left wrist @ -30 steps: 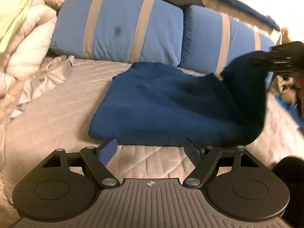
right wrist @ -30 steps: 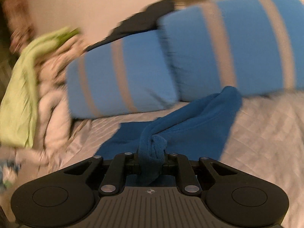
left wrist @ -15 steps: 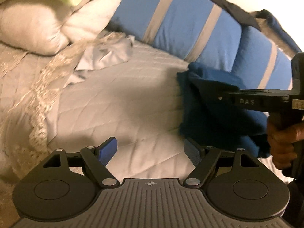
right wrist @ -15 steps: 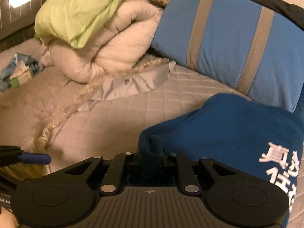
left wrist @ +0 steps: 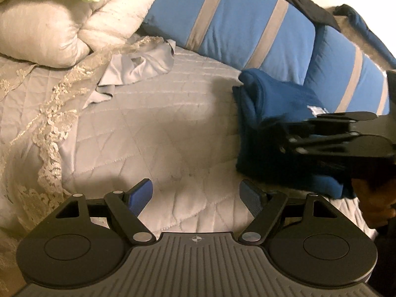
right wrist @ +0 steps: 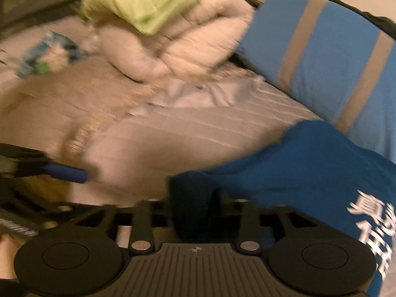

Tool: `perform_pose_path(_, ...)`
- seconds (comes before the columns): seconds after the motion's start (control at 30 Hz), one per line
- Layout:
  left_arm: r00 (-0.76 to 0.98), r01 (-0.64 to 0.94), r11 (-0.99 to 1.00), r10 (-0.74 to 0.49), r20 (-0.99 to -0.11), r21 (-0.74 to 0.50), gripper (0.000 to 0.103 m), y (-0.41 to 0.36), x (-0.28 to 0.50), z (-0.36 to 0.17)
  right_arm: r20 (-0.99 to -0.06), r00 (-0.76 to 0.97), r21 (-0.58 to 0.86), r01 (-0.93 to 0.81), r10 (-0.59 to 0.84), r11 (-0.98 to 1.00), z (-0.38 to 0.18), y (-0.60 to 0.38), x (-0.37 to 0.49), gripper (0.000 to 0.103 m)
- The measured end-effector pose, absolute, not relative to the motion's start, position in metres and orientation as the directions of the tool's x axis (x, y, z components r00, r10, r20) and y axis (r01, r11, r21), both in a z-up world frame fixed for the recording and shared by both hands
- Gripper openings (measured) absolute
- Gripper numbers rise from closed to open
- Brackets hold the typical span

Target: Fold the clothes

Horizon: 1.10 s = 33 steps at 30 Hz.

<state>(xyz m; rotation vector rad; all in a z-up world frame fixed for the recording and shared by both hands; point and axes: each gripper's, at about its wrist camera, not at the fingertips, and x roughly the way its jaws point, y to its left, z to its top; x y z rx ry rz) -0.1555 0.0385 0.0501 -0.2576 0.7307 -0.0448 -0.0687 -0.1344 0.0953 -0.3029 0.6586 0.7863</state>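
The dark blue garment [left wrist: 277, 113] lies folded into a thick, several-layered bundle on the quilted bed [left wrist: 160, 133], its far edge against the foot of the blue pillows with grey stripes [left wrist: 237, 22]. Its left side shows stacked rounded folds, one on top of another. White printed characters sit on the upper face, partly visible near its right side in the right wrist view [right wrist: 321, 173]. There a thick fold of the cloth runs down toward the camera; that view is blurred, so whether this fold lies flat on the bed or is slightly lifted cannot be told.
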Motion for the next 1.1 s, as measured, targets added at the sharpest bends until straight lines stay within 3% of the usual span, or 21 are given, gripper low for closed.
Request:
perform_pose_path(0.03, 0.75, -0.049, 0.966, -0.133, -0.648, -0.255, 0.077, 0.04, -0.156, 0.053, -0.635, 0.512, 0.006, -0.746, 0.579, 0.666, 0.102, -0.139, -0.071, 0.067)
perform_pose_path(0.1, 0.76, -0.048, 0.963, -0.138, -0.635, -0.266, 0.077, 0.043, -0.155, 0.057, -0.596, 0.543, -0.014, -0.744, 0.592, 0.668, 0.115, -0.149, -0.081, 0.094)
perform_pose_path(0.17, 0.768, -0.045, 0.959, -0.145, -0.624, -0.278, 0.077, 0.045, -0.152, 0.061, -0.562, 0.584, -0.042, -0.728, 0.586, 0.684, 0.127, -0.166, -0.089, 0.102)
perform_pose_path(0.57, 0.745, 0.044, 0.897, -0.323, -0.584, -0.44, 0.077, 0.031, -0.087, 0.085, -0.57, 0.73, -0.073, -0.502, 0.377, 0.862, 0.138, -0.269, -0.096, 0.103)
perform_pose_path(0.97, 0.433, 0.06, 0.866, -0.471, -0.768, -0.497, 0.077, 0.0, 0.0, 0.04, -0.595, 0.758, 0.013, -0.323, 0.267, 0.946, 0.135, -0.338, -0.091, 0.103)
perform_pose_path(1.1, 0.408, 0.03, 0.849, -0.492, -0.769, -0.528, 0.082, 0.005, 0.009, 0.027, -0.595, 0.765, 0.019, -0.29, 0.244, 0.957, 0.133, -0.351, -0.086, 0.103)
